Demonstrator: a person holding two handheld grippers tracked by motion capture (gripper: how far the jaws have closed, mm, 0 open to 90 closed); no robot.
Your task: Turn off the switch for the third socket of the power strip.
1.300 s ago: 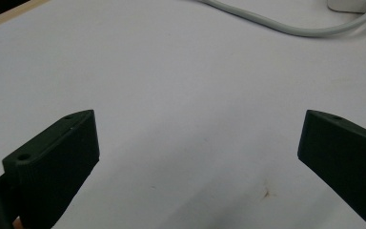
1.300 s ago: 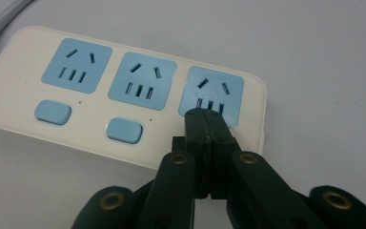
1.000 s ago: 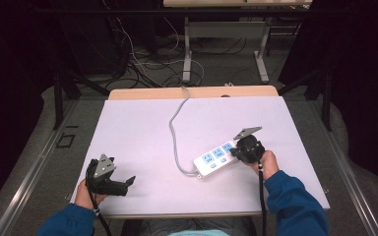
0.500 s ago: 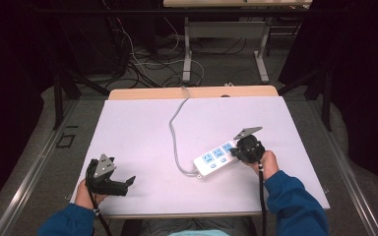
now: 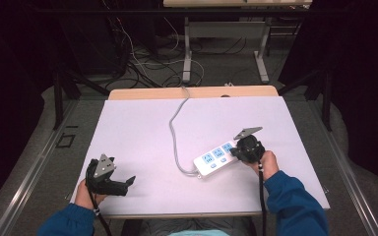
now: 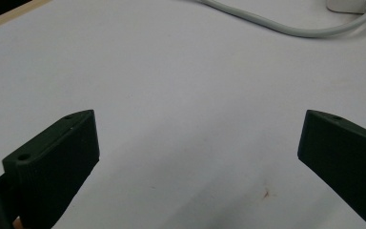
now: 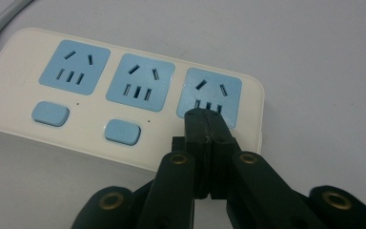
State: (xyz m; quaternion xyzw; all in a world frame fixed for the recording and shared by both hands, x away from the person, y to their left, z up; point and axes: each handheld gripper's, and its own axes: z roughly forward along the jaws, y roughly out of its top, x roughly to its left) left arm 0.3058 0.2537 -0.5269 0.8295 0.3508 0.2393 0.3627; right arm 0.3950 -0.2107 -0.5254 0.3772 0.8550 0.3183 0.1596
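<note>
- Pressing appears to be the step in hand: the right gripper [image 7: 205, 117] has its jaws closed flat together, holding nothing, with the joined tips resting over the lower edge of the end socket [image 7: 209, 93] of the power strip [image 5: 216, 159].
- The third switch presumably sits under those tips; two blue switches [image 7: 50, 113] are visible below the other sockets, but the third is hidden, so contact cannot be confirmed.
- Judgement: keep the jaws closed, bear straight down on the switch area, and avoid sliding toward the socket slots; the light strip could skid on the smooth table [image 5: 128, 128] if pushed sideways.
- The power strip lies right of centre on the table, angled, its far end under the right gripper.
- The grey cord [image 5: 173, 132] runs from the strip's near-left end, curves up and leaves over the far edge of the table.
- The left gripper [image 5: 120, 183] rests near the front-left corner, jaws wide open and empty, well apart from the strip.
- Nothing obstructs the work; a second table's legs [image 5: 187, 59] and loose cables [image 5: 138, 59] stand on the floor beyond.
</note>
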